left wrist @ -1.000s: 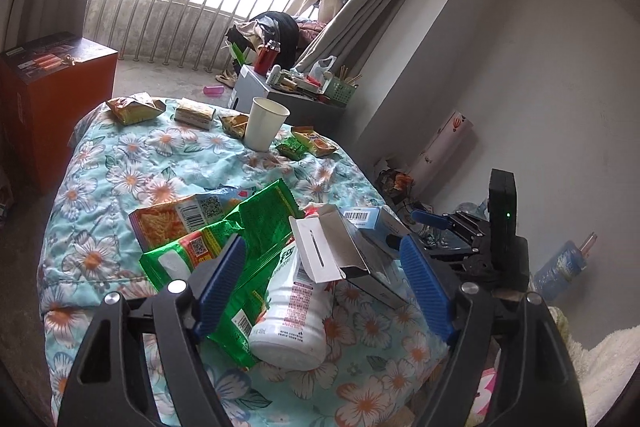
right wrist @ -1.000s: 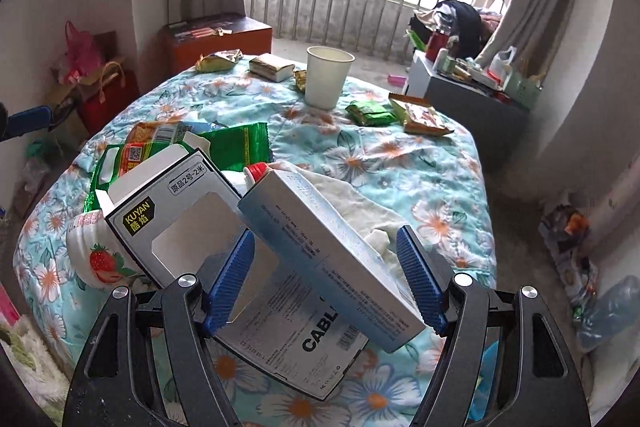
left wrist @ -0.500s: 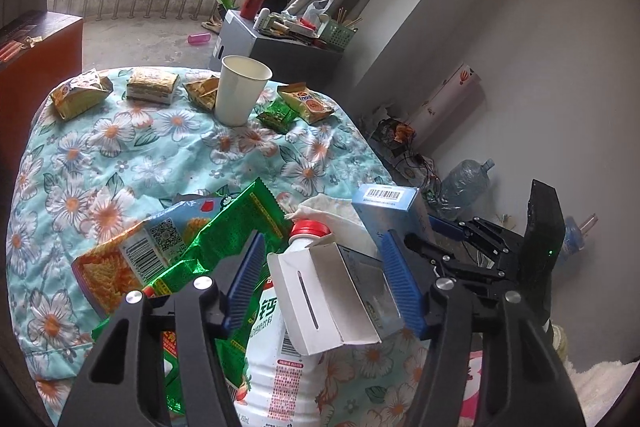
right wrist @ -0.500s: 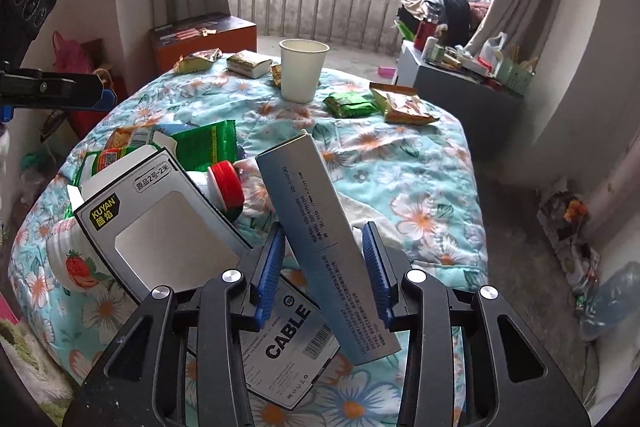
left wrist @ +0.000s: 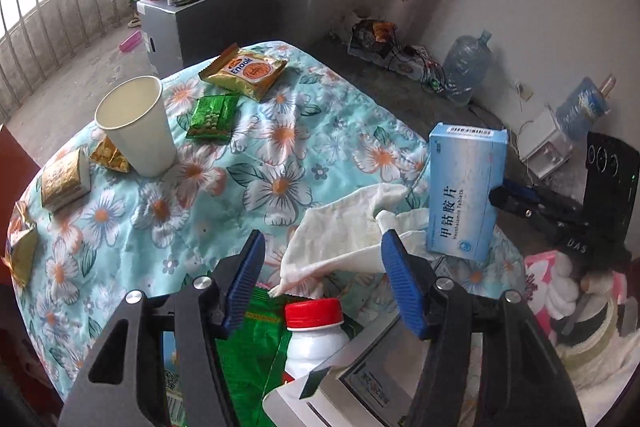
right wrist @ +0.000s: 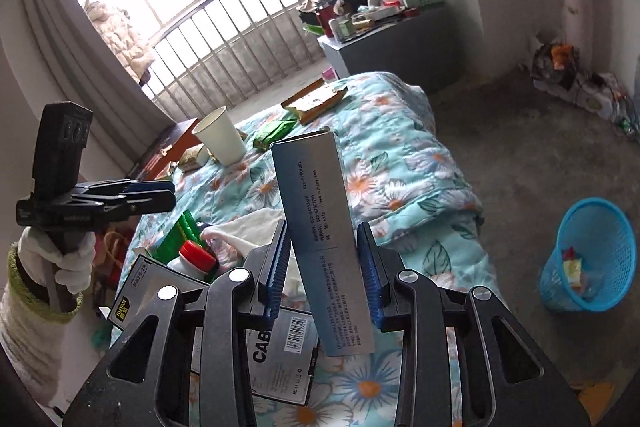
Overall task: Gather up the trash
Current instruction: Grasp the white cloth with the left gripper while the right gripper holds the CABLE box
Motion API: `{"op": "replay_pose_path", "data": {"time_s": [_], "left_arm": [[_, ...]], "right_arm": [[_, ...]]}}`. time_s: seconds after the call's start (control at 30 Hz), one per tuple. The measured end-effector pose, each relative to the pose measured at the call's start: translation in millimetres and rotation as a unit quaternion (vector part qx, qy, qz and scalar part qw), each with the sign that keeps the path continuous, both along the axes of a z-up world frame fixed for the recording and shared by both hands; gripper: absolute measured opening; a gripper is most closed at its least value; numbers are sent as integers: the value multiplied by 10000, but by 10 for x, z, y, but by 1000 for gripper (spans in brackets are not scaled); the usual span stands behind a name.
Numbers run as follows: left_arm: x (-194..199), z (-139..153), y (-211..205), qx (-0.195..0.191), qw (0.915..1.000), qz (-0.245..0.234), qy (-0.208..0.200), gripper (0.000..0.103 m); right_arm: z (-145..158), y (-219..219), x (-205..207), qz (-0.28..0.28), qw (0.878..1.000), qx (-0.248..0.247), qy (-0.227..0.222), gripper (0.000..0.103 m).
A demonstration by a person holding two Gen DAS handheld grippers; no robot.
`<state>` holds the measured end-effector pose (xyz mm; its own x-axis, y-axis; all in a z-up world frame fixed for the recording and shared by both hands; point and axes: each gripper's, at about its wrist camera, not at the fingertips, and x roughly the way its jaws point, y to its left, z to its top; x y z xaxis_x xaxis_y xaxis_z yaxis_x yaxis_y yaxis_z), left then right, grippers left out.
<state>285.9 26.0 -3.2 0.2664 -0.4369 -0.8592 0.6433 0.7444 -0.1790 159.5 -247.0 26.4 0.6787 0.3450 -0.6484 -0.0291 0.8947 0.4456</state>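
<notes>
My right gripper (right wrist: 322,259) is shut on a light blue medicine box (right wrist: 320,223) and holds it upright above the bed; the box also shows in the left wrist view (left wrist: 464,191). My left gripper (left wrist: 322,267) is open and empty above a white cloth (left wrist: 348,231), a red-capped white bottle (left wrist: 314,327), a green wrapper (left wrist: 248,343) and a grey cable box (left wrist: 360,387). It also shows in the right wrist view (right wrist: 156,193). A blue trash basket (right wrist: 590,255) stands on the floor to the right of the bed.
On the floral bedspread (left wrist: 256,163) lie a paper cup (left wrist: 136,125), a green snack packet (left wrist: 210,117), a gold snack packet (left wrist: 246,69) and other gold wrappers (left wrist: 64,179). A grey cabinet (left wrist: 200,15) and a water jug (left wrist: 464,67) stand beyond.
My right gripper has closed on the blue box, lifted it upright and turned right, bringing the basket into view. My left gripper has risen and moved forward over the cloth.
</notes>
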Motion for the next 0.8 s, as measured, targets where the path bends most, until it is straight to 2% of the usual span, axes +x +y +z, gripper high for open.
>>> {"op": "replay_pose_path", "data": {"time_s": [0.1, 0.2, 0.47, 0.63, 0.67, 0.73, 0.8], "left_arm": [[2, -144, -225, 432, 9969, -651, 38, 59], [29, -258, -342, 899, 9908, -1010, 4, 59], [282, -696, -567, 1884, 9711, -1342, 597, 59], [444, -931, -717, 2251, 9605, -1391, 856, 59], [456, -955, -733, 2278, 9599, -1398, 847, 58], [453, -966, -745, 2229, 9600, -1451, 871, 49], [439, -936, -732, 2123, 9620, -1462, 895, 34]], "right_arm": [[-32, -124, -21, -122, 9996, 261, 75, 30], [-41, -216, -43, -186, 9988, 448, 116, 29], [48, -374, -105, -409, 9976, 556, -64, 29], [40, -415, -125, -449, 9972, 602, -71, 29], [34, -425, -131, -454, 9971, 599, -64, 29], [28, -438, -146, -467, 9972, 582, -56, 29], [33, -451, -162, -460, 9971, 598, -59, 29]]}}
